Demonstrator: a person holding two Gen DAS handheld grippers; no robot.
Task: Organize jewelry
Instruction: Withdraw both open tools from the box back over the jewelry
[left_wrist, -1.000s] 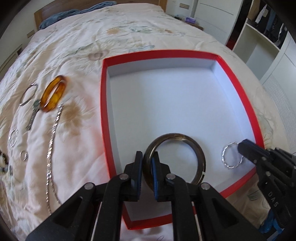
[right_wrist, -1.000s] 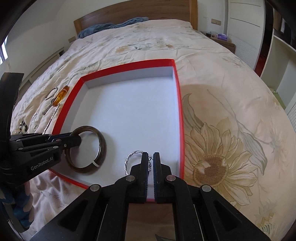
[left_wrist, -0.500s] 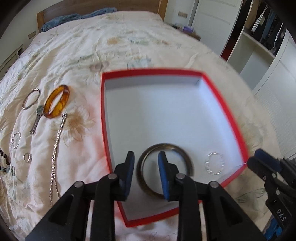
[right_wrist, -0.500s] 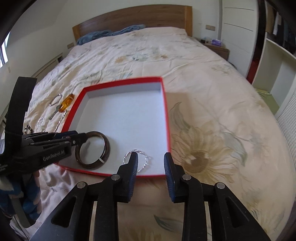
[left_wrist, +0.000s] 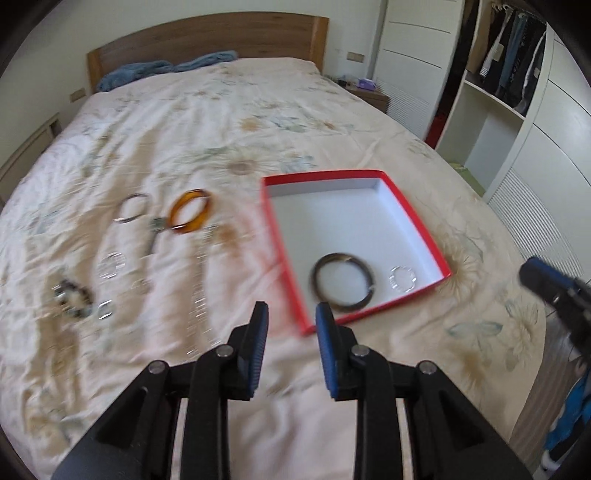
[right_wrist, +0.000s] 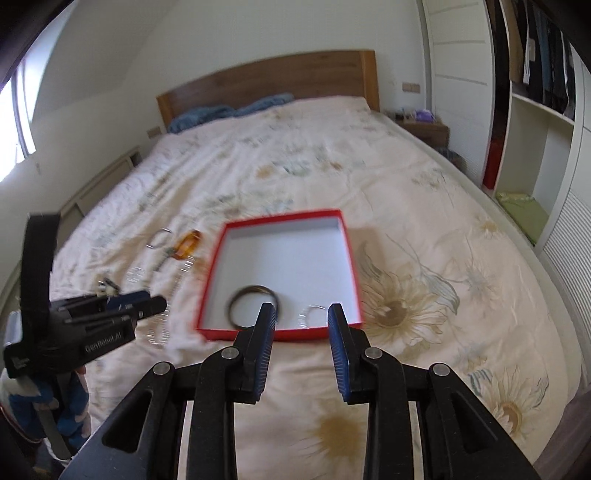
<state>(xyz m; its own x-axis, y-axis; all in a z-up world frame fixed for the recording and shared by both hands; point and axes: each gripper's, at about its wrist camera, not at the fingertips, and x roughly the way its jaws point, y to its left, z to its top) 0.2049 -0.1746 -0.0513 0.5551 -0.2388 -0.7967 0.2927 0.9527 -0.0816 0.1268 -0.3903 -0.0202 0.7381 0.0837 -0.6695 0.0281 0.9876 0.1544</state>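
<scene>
Two round bangles (left_wrist: 341, 282) in square red box (left_wrist: 417, 221).

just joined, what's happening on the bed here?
A person is sorting jewelry into a red box with two handheld tools. A dark bangle and a thin silver ring already lie inside. Both the left tool and right tool are open, empty and clear of the box. An amber bangle, chains and small rings still lie on the bedspread.
</scene>
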